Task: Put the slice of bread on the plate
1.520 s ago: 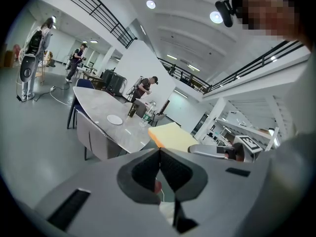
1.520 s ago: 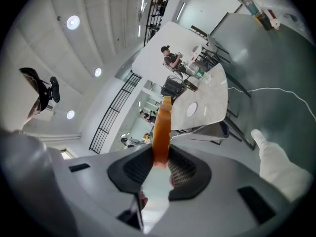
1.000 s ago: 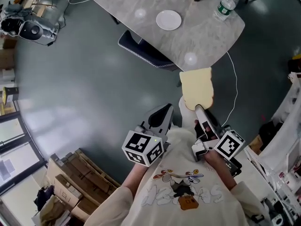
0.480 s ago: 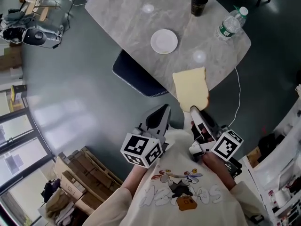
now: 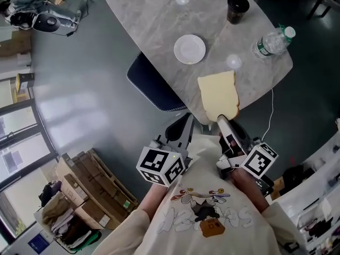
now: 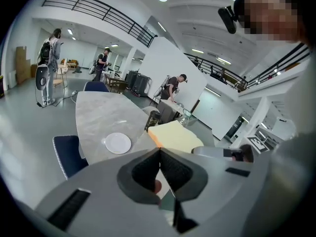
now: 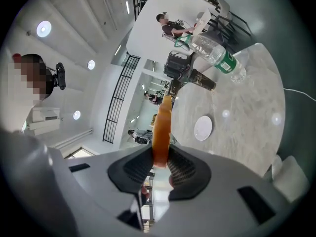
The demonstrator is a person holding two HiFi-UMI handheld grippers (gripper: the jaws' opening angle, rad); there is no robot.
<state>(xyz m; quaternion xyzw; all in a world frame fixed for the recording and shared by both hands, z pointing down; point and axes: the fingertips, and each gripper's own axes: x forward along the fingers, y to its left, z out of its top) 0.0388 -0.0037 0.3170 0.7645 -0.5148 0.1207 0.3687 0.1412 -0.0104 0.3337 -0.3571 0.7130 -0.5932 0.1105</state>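
1. Left gripper point(image 5: 185, 123): nearest item, held close to the person's chest. Jaws together, pads meeting at the tips, nothing between them. Points toward the counter's near edge.

2. Right gripper point(image 5: 221, 119): just beside the left one. Jaws clamped on the near crust edge of the slice of bread.

3. Slice of bread point(image 5: 218, 94): pale, with a tan crust. Held in the air by the right gripper and projecting away from the person. In the head view it lies flat-on, overlapping the counter's near edge. In the right gripper view it stands edge-on between the pads. Not on the plate, and apart from it.

4. Chair point(image 5: 150, 85): dark blue seat, tucked at the counter's near side, left of the bread.

5. Counter point(image 5: 151, 20): grey marbled top with rounded corners.

6. Plate point(image 5: 189, 49): small, white and round. Sits on the counter beyond the bread.

7. Water bottle point(image 5: 272, 42): clear with a green label. Lies on its side near the counter's right corner.

8. Cup point(image 5: 237, 7): dark and upright, at the counter's far side.
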